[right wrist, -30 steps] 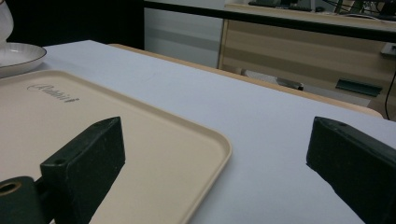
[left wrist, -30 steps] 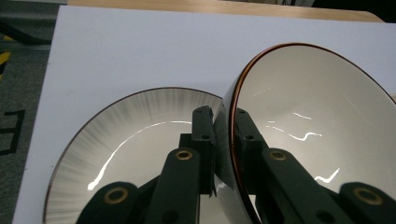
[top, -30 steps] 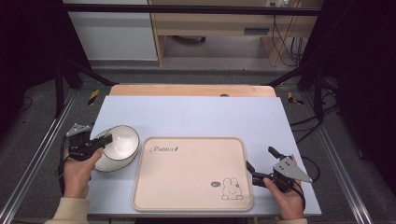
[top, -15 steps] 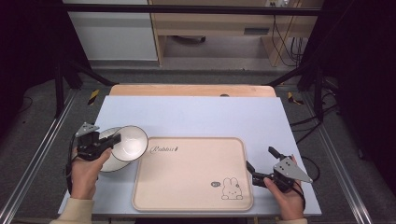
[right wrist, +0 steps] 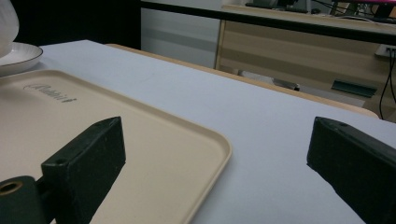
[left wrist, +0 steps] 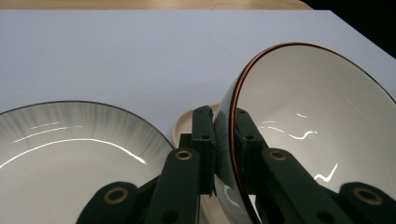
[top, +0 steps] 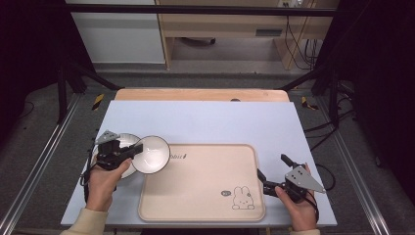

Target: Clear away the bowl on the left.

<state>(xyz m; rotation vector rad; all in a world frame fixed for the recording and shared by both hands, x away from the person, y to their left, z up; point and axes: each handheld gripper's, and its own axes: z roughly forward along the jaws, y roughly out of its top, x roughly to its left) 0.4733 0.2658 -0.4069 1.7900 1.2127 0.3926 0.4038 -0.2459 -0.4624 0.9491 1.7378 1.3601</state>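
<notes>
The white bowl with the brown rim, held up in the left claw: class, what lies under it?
Under the white bowl with the brown rim lie the corner of the beige rabbit tray and part of the white plate. The bowl covers the rest below.

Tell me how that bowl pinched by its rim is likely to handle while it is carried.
The bowl looks like glazed ceramic, so probably rigid and breakable if dropped. Its glossy surface shows bright reflections, so it may slip between the pads of the left tongs, which grip only the thin rim. Held at one edge and tilted, it probably tends to swing or rotate downward.
</notes>
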